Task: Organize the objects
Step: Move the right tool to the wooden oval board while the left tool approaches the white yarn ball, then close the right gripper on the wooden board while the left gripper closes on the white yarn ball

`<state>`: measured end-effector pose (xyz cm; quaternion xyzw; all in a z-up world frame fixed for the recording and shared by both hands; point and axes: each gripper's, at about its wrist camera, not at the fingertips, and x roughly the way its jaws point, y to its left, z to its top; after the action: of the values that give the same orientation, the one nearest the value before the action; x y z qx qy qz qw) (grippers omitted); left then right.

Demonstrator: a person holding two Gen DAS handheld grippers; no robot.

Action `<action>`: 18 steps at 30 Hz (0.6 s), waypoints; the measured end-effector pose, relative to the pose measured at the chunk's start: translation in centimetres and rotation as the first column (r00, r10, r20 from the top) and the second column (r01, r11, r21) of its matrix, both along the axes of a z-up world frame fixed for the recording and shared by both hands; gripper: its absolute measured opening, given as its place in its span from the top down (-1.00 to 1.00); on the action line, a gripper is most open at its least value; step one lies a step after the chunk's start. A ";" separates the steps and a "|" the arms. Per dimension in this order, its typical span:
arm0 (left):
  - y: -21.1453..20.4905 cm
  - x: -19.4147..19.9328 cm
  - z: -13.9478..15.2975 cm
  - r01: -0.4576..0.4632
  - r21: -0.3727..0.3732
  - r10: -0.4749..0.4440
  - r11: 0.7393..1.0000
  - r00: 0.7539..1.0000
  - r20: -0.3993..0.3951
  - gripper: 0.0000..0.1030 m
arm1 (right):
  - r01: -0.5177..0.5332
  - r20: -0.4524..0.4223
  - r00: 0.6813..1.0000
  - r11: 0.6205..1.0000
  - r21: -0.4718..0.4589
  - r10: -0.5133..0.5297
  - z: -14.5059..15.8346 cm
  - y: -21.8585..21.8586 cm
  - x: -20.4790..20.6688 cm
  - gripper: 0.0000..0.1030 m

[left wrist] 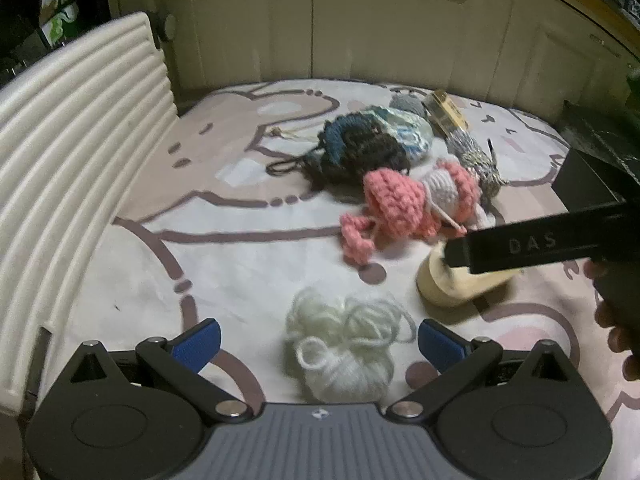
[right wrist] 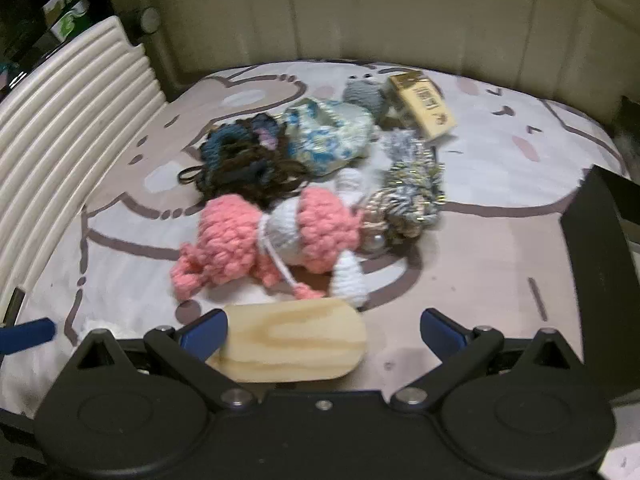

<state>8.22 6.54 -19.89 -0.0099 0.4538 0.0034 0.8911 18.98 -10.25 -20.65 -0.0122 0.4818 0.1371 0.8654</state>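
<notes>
Cream cabinet doors fill the background, and below them lies a pale mat printed with brown cartoon outlines. A ribbed white panel curves along the left of both views.

My left claw stands wide open at the bottom of its frame, with a loose bundle of white yarn lying on the mat between its blue pads; I cannot tell whether either pad touches it. My right claw is spread wide too, and a pale wooden block lies between its fingers, close against the left pad. In the left view that block sits at the right, partly covered by my right claw's black arm, which carries raised letters reading "DAS".

Beyond the block, toward the middle of both frames, lies a pink and white crocheted piece with a string trailing toward the block. Behind it sit a dark blue and brown yarn tangle, a light blue patterned pouch, a grey knitted ball and a grey, glittery skein, all bunched together and touching. A yellowish box lies at the upper right of the pile; its print is too blurred to read. A dark box edge stands at the right.
</notes>
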 end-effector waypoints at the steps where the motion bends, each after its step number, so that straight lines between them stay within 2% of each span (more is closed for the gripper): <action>1: 0.0 0.0 -0.3 0.002 -0.007 -0.002 1.000 1.000 -0.003 -1.00 | -0.009 0.000 1.000 1.000 0.001 0.009 -0.1 0.3 0.0 -1.00; 8: 0.3 -0.3 -2.2 -0.001 -0.051 -0.002 0.999 0.998 -0.057 -1.00 | -0.062 0.003 0.998 0.998 -0.015 0.062 -0.6 1.6 -0.1 -1.00; 11: 0.7 -0.5 -2.3 -0.010 -0.068 0.006 0.998 0.999 -0.046 -1.00 | -0.090 -0.003 0.996 0.996 -0.026 0.090 -0.7 2.1 -0.3 -1.00; 14: 0.5 -0.5 -2.5 0.005 -0.046 -0.007 0.999 0.999 -0.048 -1.00 | -0.117 0.006 0.993 0.991 -0.064 0.118 -1.1 2.5 -0.6 -1.00; 16: -0.1 -0.7 -2.7 0.032 0.001 -0.032 0.999 0.998 -0.048 -1.00 | -0.129 0.017 0.991 0.987 -0.093 0.132 -1.2 2.6 -0.7 -1.00; 18: 0.0 -0.9 -2.7 0.027 0.001 -0.027 1.000 0.999 -0.044 -1.00 | -0.133 0.027 0.990 0.986 -0.103 0.137 -1.2 2.6 -0.8 -1.00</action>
<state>7.32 6.54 -22.61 -0.0033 0.4733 -0.0081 0.8809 18.22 -7.69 -21.85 -0.0911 0.4714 0.1706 0.8604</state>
